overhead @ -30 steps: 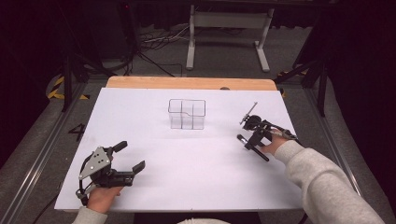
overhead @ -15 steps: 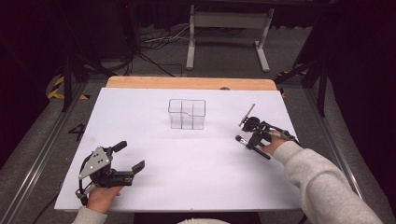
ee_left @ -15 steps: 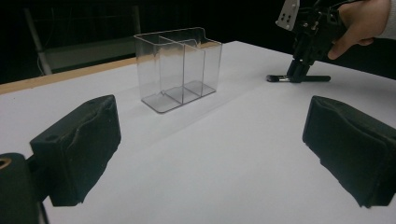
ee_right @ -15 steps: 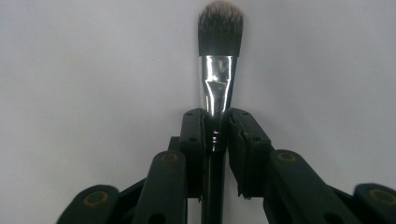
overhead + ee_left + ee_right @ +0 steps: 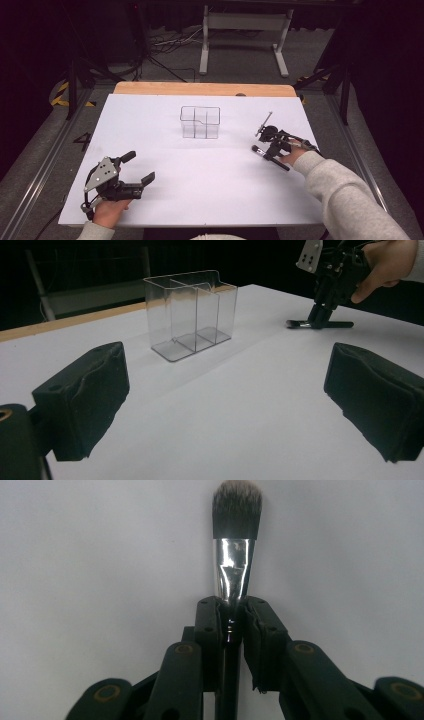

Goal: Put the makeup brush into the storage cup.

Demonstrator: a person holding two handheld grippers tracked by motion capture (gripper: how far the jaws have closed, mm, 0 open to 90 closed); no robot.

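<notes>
A dark room with a grey floor, loose cables and a pale metal stand (image 5: 243,37) lies beyond the white worktop (image 5: 165,200), whose far edge shows a strip of bare wood.

We see the right gripper (image 5: 268,150) near the worktop's right edge, about midway along it, tipped steeply down onto the surface, with the hand and grey sleeve (image 5: 345,200) reaching in from the near right corner. Its jaws have just been closing and now pinch a black-handled makeup brush with a silver ferrule and dark, grey-tipped bristles (image 5: 235,555). The brush lies flat on the worktop, the pads clamped on the handle just behind the ferrule. From above, its black handle (image 5: 270,158) runs slantwise beside the hand.

The left gripper (image 5: 132,182) rests near the near left corner, held roughly level and aimed at the middle of the worktop, its jaws spread wide with nothing between them.

A clear plastic organiser box with inner dividers (image 5: 200,121) stands upright at the middle of the worktop, towards the far edge, well apart from both grippers. Nothing lies between it and the brush.

The right gripper view gives us the bristles and ferrule close up. The left gripper view shows the box's compartments (image 5: 192,315) and, farther off, the right gripper (image 5: 320,320) pressed down on the brush.
</notes>
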